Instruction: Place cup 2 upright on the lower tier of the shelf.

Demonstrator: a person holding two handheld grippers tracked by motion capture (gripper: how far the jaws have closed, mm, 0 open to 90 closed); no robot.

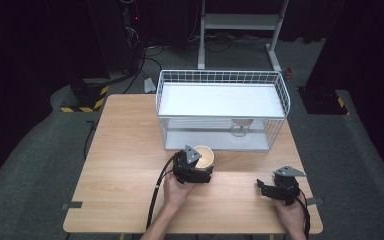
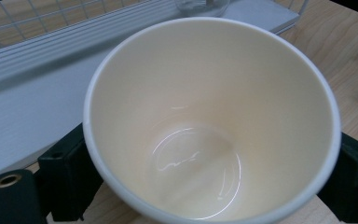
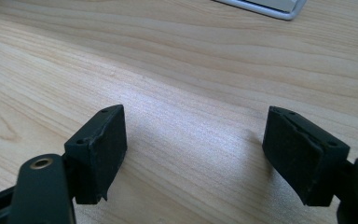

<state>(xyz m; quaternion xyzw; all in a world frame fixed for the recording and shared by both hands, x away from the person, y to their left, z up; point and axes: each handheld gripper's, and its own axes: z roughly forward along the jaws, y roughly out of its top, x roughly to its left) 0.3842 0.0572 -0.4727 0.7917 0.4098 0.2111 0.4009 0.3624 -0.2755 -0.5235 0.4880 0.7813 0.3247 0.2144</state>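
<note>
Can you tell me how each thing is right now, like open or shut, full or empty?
Paper cup: empty, upright, gripped.
Left gripper: jaws shut on the cup.
Right gripper: jaws open, nothing between them.
Wire basket: open on top, standing on the table.
Glass: under the basket shelf, upright.

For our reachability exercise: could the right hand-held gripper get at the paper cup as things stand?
Probably yes, but awkwardly: bare table lies between the open right hand-held gripper and the paper cup, yet the left hand-held gripper already clamps the cup's sides.
</note>
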